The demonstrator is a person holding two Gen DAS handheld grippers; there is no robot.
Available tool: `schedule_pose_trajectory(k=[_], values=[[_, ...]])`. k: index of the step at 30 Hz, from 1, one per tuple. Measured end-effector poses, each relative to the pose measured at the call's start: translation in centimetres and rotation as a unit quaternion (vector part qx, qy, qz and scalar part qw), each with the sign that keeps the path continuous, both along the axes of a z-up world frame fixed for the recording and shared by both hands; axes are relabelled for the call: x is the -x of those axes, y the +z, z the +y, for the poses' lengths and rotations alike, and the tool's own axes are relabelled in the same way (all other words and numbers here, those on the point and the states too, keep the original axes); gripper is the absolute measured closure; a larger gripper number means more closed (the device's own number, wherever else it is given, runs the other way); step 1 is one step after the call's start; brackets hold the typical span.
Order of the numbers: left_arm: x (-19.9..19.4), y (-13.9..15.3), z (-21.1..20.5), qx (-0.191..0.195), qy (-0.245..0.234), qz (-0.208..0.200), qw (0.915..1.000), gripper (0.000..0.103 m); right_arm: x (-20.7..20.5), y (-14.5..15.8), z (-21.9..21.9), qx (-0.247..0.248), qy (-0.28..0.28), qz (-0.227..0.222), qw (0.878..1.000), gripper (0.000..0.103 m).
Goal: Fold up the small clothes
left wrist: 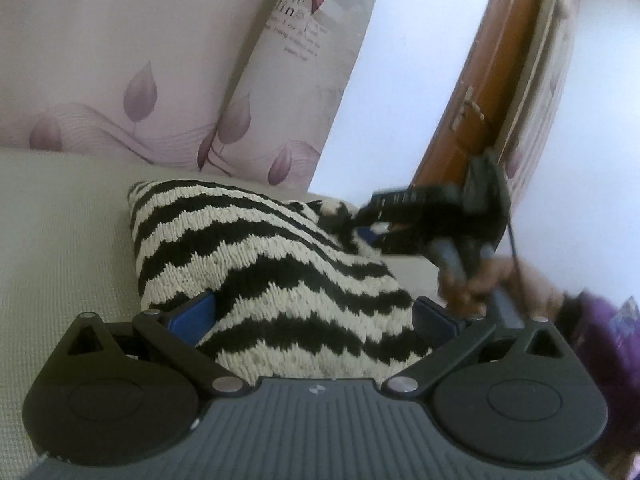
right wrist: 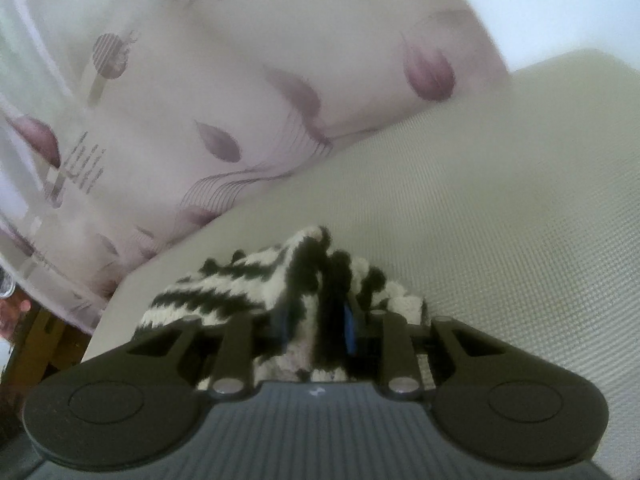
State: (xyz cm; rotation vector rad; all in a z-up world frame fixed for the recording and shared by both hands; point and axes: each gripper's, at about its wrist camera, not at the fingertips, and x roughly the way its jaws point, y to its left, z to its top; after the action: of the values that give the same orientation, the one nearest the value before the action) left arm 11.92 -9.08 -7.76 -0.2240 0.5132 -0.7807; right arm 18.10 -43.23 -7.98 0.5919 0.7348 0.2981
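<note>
Zigzag-striped knitwear [left wrist: 256, 264], black and cream, lies bunched on the pale woven surface [left wrist: 68, 256], and you have it caught at two places. Going from left to right in the left wrist view: at nine o'clock the bare woven surface runs off toward the frame edge; at the centre the knit rises in a hump, its far corner at about eleven o'clock and its near edge dropping between the blue pads of your left gripper [left wrist: 312, 312]. Those tongs stand wide apart with a thick fold of knit filling the gap; whether the pads actually press the cloth, I cannot tell. At about two o'clock your right gripper [left wrist: 372, 228] comes in from the right side, blurred, its tips at the knit's far right corner, with your right hand [left wrist: 480, 280] on its handle and a purple sleeve [left wrist: 600, 320] behind it at three o'clock. Above, floral curtains [left wrist: 160, 60] hang from ten to twelve o'clock, and a brown wooden door [left wrist: 492, 92] slants at one o'clock. In the right wrist view, left to right: the curtain [right wrist: 200, 120] fills nine to twelve o'clock, the knitwear [right wrist: 224, 300] sits at the centre low in the frame, and the woven surface [right wrist: 500, 220] spreads from one to four o'clock. Here your right gripper [right wrist: 316, 320] has its tongs drawn close together, clamped on a narrow ridge of the knit that stands up between the blue pads.
</note>
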Motion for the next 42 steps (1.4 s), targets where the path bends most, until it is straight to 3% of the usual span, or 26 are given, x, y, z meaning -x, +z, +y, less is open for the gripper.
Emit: schedule_pose_trajectory(k=[2,3,4,5,6,8,11,12,13,15,17,19,20,22,26,29,31,32,33,34,35,36,39,42], values=[[0.1,-0.1,0.0,-0.003,-0.001,-0.006,1.0000,0.001,-0.3,1.5,0.2,0.021,-0.005,-0.020,1.000,0.067],[0.1,-0.2,0.2,0.001,0.000,-0.005,1.0000,0.001,-0.4,2.3,0.5,0.039,-0.007,-0.032,0.999,0.052],[0.1,-0.3,0.3,0.007,0.001,-0.003,1.0000,0.001,-0.7,3.0,0.8,0.051,-0.008,-0.040,0.998,0.028],[0.0,-0.3,0.4,0.013,0.001,-0.001,0.9999,0.001,-1.3,3.5,1.1,0.052,-0.008,-0.045,0.998,0.018],[0.0,-0.4,0.5,0.018,0.002,0.001,0.9998,0.001,-1.9,3.8,1.5,0.052,-0.003,-0.048,0.997,0.011],[-0.1,-0.6,0.6,0.027,0.003,0.003,0.9996,0.001,-3.5,3.8,2.9,0.079,0.007,-0.037,0.996,0.012],[0.1,-0.8,0.9,0.029,0.002,0.001,0.9996,0.001,-5.3,3.3,6.1,0.125,0.053,-0.044,0.990,0.017],[0.1,-0.9,0.9,0.028,0.002,-0.002,0.9996,0.000,-5.7,2.9,7.5,0.148,0.080,-0.043,0.985,0.030],[0.2,-0.8,0.9,0.027,0.004,-0.003,0.9996,0.000,-6.0,2.2,8.9,0.181,0.106,-0.037,0.977,0.037],[0.2,-0.7,0.8,0.026,0.005,-0.004,0.9996,0.000,-6.8,0.4,10.4,0.237,0.124,-0.014,0.963,0.037],[0.2,-0.4,1.0,0.030,0.008,0.001,0.9995,0.000,-6.7,1.1,8.3,0.182,0.082,-0.017,0.980,0.038],[0.4,0.1,1.7,0.049,0.014,0.011,0.9987,0.000,-3.8,3.1,4.7,0.085,0.022,-0.073,0.993,0.037],[0.4,0.4,2.1,0.061,0.017,0.015,0.9979,0.000,-2.0,3.9,3.0,0.042,0.002,-0.089,0.995,0.037],[0.5,0.8,3.1,0.090,0.029,0.023,0.9953,0.000,1.7,4.8,0.9,0.005,-0.006,-0.089,0.996,0.035],[0.2,1.2,3.6,0.097,0.057,0.021,0.9934,0.001,10.2,4.8,1.3,0.046,0.023,-0.096,0.994,0.035],[0.2,1.1,3.2,0.089,0.066,0.024,0.9936,0.001,13.8,3.7,3.4,0.059,0.053,-0.082,0.994,0.035],[0.3,1.0,2.7,0.072,0.071,0.021,0.9947,0.001,14.7,2.6,4.9,0.093,0.067,-0.073,0.991,0.036],[0.3,0.7,2.5,0.066,0.071,0.023,0.9950,0.001,14.9,2.0,5.4,0.102,0.073,-0.070,0.990,0.039],[0.4,0.6,2.3,0.060,0.072,0.025,0.9953,0.001,14.8,1.5,5.8,0.104,0.075,-0.063,0.990,0.061],[0.6,0.5,2.2,0.052,0.077,0.023,0.9954,0.001,14.5,1.1,5.8,0.109,0.074,-0.050,0.990,0.072],[0.8,0.5,2.2,0.046,0.082,0.021,0.9953,0.001,14.4,1.0,6.1,0.113,0.069,-0.049,0.990,0.075],[0.9,0.6,2.3,0.046,0.083,0.021,0.9953,0.001,14.8,1.4,6.0,0.114,0.064,-0.060,0.990,0.083],[1.3,1.5,2.9,0.047,0.093,0.010,0.9945,0.001,16.5,3.5,5.0,0.133,0.041,-0.100,0.985,0.084],[1.7,2.7,3.3,0.052,0.111,-0.011,0.9924,0.001,16.6,2.8,3.9,0.139,0.033,-0.078,0.987,0.085]])
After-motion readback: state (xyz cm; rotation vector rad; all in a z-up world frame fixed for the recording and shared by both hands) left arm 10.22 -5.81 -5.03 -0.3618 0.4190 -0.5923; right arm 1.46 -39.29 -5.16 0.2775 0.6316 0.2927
